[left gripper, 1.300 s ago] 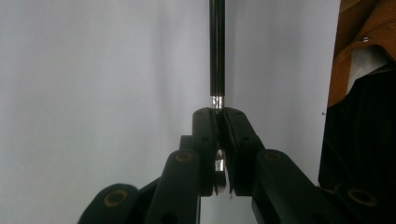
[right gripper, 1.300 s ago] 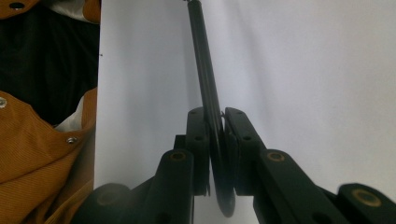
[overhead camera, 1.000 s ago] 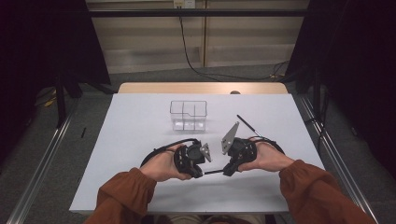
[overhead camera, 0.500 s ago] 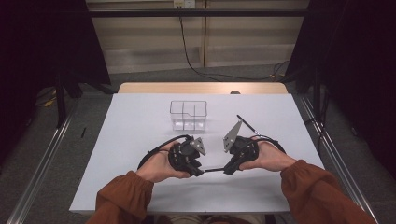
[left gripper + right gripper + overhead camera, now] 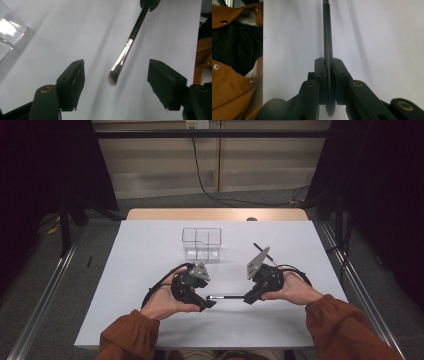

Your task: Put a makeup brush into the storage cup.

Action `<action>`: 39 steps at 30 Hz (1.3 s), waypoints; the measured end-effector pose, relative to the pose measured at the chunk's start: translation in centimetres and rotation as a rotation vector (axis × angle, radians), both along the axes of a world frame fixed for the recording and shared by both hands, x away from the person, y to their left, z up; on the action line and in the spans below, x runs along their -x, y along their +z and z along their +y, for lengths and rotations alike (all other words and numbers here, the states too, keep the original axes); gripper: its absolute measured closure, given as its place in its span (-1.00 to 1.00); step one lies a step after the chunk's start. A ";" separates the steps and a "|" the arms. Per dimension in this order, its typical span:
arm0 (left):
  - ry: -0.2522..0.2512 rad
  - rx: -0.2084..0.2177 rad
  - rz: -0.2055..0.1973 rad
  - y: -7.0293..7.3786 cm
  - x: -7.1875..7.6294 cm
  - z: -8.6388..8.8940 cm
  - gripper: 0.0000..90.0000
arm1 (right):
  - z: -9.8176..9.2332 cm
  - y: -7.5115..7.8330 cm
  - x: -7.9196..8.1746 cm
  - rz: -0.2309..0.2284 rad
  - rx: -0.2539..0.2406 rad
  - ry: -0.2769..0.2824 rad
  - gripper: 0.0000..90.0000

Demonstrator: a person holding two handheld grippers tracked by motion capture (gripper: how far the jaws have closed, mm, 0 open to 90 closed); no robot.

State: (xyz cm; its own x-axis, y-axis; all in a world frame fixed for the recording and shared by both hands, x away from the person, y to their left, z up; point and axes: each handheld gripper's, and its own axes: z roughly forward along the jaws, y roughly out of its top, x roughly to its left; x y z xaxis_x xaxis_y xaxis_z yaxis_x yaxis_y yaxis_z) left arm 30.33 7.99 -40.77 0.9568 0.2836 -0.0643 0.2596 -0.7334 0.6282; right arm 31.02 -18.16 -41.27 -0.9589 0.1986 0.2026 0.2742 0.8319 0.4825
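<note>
item: makeup brush [image 5: 227,297], slim black handle, silver ferrule, small pale bristle tip. position: level above the near middle of the white table [image 5: 140,245], spanning the gap between the two grippers; whether it rests on the surface cannot be told.

right gripper [image 5: 248,298]: jaws pressed together on the brush handle; in the right gripper view the handle [image 5: 327,50] runs straight up from between the closed pads and its butt end pokes out below them.

left gripper [image 5: 210,303]: jaws have just been opening and now stand apart. in the left gripper view the bristle tip [image 5: 113,78] hangs between the two pads, touching neither; the ferrule [image 5: 123,53] slants up toward the far gripper at the top edge.

surroundings: clear compartment organiser [image 5: 201,243], set toward the far middle of the table, well apart from both grippers; nothing stands between it and the brush. a corner of it shows at the upper left of the left gripper view [image 5: 10,32]. grey plates ride on top of both grippers. black cables loop from each. rust-brown sleeves [image 5: 345,330] enter from the near edge.

hard to read: organiser's inner walls are transparent and faint, so its contents cannot be told. bristle tip blurred. far end of the handle is cut off at the top of the right gripper view.
</note>
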 end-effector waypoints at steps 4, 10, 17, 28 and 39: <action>0.016 0.008 -0.007 0.0 0.2 0.6 -0.44 | -0.5 -0.5 0.2 0.005 -0.004 -0.025 0.86; 0.057 0.028 -0.047 -0.1 0.8 1.5 -0.63 | -1.4 -1.1 0.7 0.013 -0.026 -0.069 0.86; 0.118 0.081 -0.053 -0.4 1.0 2.7 -0.83 | -2.5 -0.9 1.1 0.005 -0.079 -0.114 0.86; 0.176 0.145 -0.045 -0.6 1.4 4.0 -0.88 | -3.5 -2.4 2.3 0.006 -0.150 -0.192 0.86; 0.168 0.186 -0.045 -1.1 1.8 5.0 -0.93 | -4.3 -3.2 2.7 -0.022 -0.245 -0.270 0.86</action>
State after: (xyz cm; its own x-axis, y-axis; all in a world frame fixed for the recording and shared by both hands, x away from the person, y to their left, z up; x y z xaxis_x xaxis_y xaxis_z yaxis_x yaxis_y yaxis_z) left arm 28.57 12.95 -41.91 0.9003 0.4263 -0.0885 0.3369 -0.5533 0.7618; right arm 28.28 -22.47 -44.51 -0.8831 0.3933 0.2558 0.4558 0.5900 0.6665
